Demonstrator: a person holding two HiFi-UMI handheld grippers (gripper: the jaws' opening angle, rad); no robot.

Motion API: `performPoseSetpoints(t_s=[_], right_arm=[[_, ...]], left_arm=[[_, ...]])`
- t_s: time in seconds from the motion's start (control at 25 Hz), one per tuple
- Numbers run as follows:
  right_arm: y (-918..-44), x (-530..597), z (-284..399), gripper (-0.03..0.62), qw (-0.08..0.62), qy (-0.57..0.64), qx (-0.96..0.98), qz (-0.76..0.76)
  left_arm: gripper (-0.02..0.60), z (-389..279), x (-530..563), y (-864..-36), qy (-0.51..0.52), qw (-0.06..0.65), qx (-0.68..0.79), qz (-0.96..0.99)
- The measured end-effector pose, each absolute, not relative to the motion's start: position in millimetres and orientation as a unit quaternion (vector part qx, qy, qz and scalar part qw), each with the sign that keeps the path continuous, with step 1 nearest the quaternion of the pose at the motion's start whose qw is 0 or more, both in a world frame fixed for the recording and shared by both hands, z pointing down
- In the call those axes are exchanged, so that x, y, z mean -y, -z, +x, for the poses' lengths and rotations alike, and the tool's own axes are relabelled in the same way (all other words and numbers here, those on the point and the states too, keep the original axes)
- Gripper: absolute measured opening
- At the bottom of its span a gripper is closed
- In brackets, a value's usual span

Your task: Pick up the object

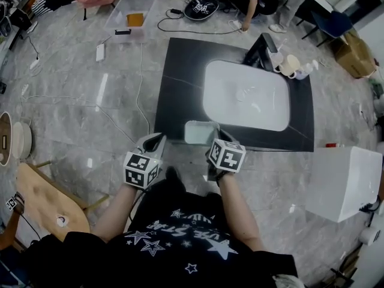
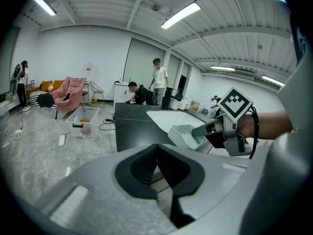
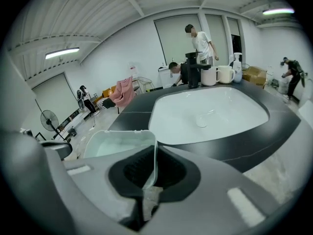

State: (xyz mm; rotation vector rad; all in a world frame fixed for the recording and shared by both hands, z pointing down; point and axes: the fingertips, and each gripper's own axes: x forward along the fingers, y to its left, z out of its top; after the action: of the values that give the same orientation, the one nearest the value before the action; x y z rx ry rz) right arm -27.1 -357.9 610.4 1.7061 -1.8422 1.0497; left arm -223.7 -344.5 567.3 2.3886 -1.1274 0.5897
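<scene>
1. The right tongs were clamped on the thin end wall of a pale, translucent tub, one jaw inside it and one outside.
2. The left tongs were closed together with nothing between them, held just left of the tub and not touching it.
3. In the head view the tub sat at the near edge of the dark surface, between the left tongs and the right tongs.
4. Its open top faced up and its long axis ran left to right across the person, along that near edge, with the gripped end on the right. Whether its base touched the surface could not be told.
5. Inside, the tub showed only its own bare, pale floor and walls.
6. Beyond it a white basin was sunk into the surface, its long axis also running left to right, with only a drain showing at its middle.
7. At the basin's far right corner stood a black machine and a cream jug.
8. Well apart on the floor, a clear bin held an orange item.
</scene>
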Motion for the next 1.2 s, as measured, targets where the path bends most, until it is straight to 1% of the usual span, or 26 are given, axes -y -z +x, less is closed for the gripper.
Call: performPoseSetpoints(t_s=[0.4, 0.72, 1.0, 1.2], right_arm=[[-572.8, 310.6, 70.5, 0.017, 0.166, -0.363, 0.662, 0.634], [-560.0, 261.5, 144.6, 0.017, 0.148, -0.352, 0.672, 0.634], [-561.4, 212.4, 192.7, 0.017, 0.142, -0.349, 0.689, 0.619], [-569.2, 175.9, 218.2, 0.017, 0.143, -0.355, 0.696, 0.608]], left_arm=[[0.010, -146.1, 300.3, -543.6, -0.203, 0.190, 0.415, 0.866], [0.011, -81.9, 251.3, -529.4, -0.199, 0.168, 0.425, 0.867], [0.010, -42.2, 197.9, -528.6, -0.197, 0.163, 0.452, 0.854], [0.010, -19.6, 148.2, -534.0, -0.199, 0.173, 0.465, 0.845]])
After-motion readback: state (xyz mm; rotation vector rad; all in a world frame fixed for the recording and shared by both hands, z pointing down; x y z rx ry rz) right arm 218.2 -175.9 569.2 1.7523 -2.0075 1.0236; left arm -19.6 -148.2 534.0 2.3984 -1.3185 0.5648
